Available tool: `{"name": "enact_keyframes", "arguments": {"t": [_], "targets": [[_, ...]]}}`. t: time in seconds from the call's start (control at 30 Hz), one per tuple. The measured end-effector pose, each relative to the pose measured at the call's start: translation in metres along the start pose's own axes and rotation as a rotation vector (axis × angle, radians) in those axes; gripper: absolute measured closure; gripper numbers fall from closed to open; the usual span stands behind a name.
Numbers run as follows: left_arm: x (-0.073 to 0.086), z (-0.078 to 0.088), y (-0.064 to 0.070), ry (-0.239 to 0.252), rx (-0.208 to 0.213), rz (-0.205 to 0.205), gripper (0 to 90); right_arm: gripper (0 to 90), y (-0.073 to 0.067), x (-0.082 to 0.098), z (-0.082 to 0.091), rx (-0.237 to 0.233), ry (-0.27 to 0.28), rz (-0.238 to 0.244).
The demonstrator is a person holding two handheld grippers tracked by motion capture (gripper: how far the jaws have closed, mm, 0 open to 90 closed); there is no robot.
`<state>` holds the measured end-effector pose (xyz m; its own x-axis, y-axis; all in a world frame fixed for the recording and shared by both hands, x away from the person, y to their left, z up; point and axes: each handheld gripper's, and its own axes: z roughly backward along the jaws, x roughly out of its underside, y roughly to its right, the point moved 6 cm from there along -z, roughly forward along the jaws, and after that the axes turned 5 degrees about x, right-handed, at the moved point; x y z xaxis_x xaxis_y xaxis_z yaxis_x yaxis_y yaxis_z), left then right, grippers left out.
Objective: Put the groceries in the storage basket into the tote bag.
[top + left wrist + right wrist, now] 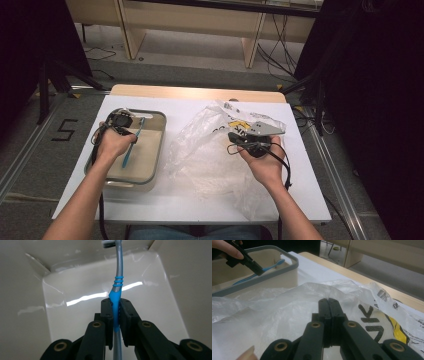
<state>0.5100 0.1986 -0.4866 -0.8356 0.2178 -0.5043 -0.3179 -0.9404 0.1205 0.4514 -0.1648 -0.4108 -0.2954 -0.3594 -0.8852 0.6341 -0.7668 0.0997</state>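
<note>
A blue and grey toothbrush (131, 144) (118, 281) hangs tilted inside a beige tub with a grey rim (160, 145) at the table's left. My left gripper (133, 133) (115, 302) is shut on the toothbrush's blue handle, bristle end pointing away from the jaws. The right gripper view has that left gripper (259, 271), the toothbrush (273, 265) and the tub's rim (287, 271) at its upper left. My right gripper (231, 135) (328, 300) is shut, jaws together, resting over a crumpled clear plastic bag (200, 150) (274, 307). I cannot tell whether it pinches the film.
The bag, with black and yellow print (397, 327), covers the middle and right of the white table top (302, 175). The tub's glossy walls (27, 290) surround the toothbrush. Beyond the table lie floor, cables and wooden furniture legs (252, 45).
</note>
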Motion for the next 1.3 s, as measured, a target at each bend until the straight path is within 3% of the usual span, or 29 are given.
{"name": "enact_keyframes", "arguments": {"t": [0.13,0.7,1.3], "targets": [[-0.002,0.008,0.005,0.042,0.024,-0.004,81.6,90.0,0.001,0.0,0.0,0.004,0.0,0.0],[-0.012,0.042,0.022,0.178,0.049,-0.04,81.6,90.0,0.001,0.0,0.001,0.002,0.001,-0.001],[-0.014,0.072,0.054,0.237,0.107,-0.114,81.6,90.0,0.001,-0.001,0.001,0.004,0.002,-0.004]]}}
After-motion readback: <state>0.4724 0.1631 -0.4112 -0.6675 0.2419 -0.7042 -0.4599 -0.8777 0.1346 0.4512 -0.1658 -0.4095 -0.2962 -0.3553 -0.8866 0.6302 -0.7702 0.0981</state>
